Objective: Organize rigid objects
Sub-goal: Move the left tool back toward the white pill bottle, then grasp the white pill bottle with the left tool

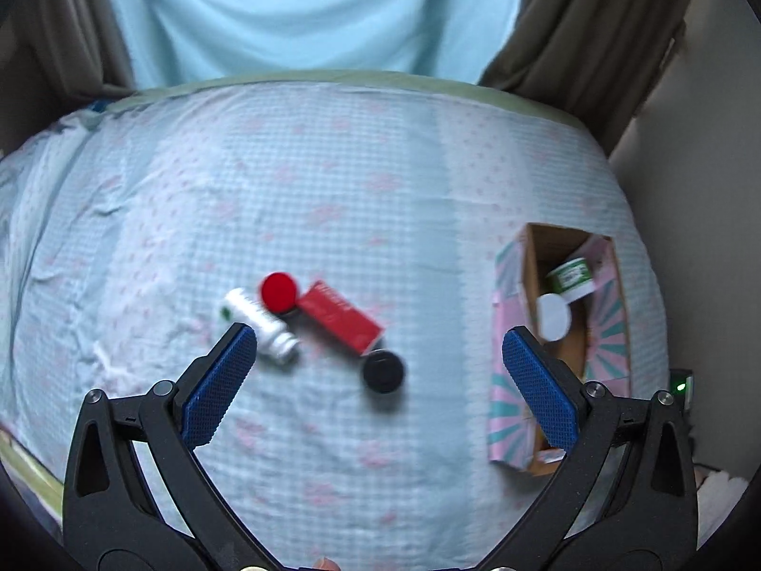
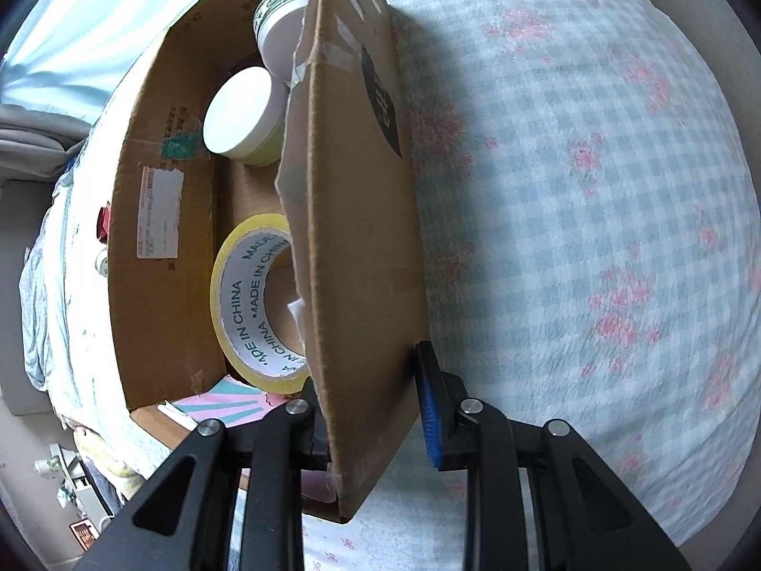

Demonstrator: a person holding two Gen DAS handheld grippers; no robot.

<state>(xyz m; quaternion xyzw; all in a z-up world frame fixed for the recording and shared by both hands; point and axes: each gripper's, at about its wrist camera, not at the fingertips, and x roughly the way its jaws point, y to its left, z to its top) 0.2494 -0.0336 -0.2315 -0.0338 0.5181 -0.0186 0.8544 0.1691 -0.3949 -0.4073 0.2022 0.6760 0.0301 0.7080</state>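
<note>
In the left wrist view my left gripper (image 1: 375, 347) is open above a cluster on the bed: a white bottle (image 1: 261, 326) by the left finger, a red-lidded jar (image 1: 279, 291), a red box (image 1: 340, 321) and a black round lid (image 1: 383, 372). The cardboard box (image 1: 561, 347) with pink patterned sides stands at right. In the right wrist view my right gripper (image 2: 368, 399) is shut on the cardboard box's side flap (image 2: 361, 247). Inside lie a tape roll (image 2: 259, 307), a white-lidded jar (image 2: 242, 112) and a green-labelled tub (image 2: 280, 24).
The bed (image 1: 380, 166) has a blue-checked floral sheet. A person in a light blue shirt (image 1: 309, 9) stands at its far edge, with brown curtains (image 1: 594, 38) behind. A wall runs along the right. Floor clutter (image 2: 76, 490) shows at lower left in the right wrist view.
</note>
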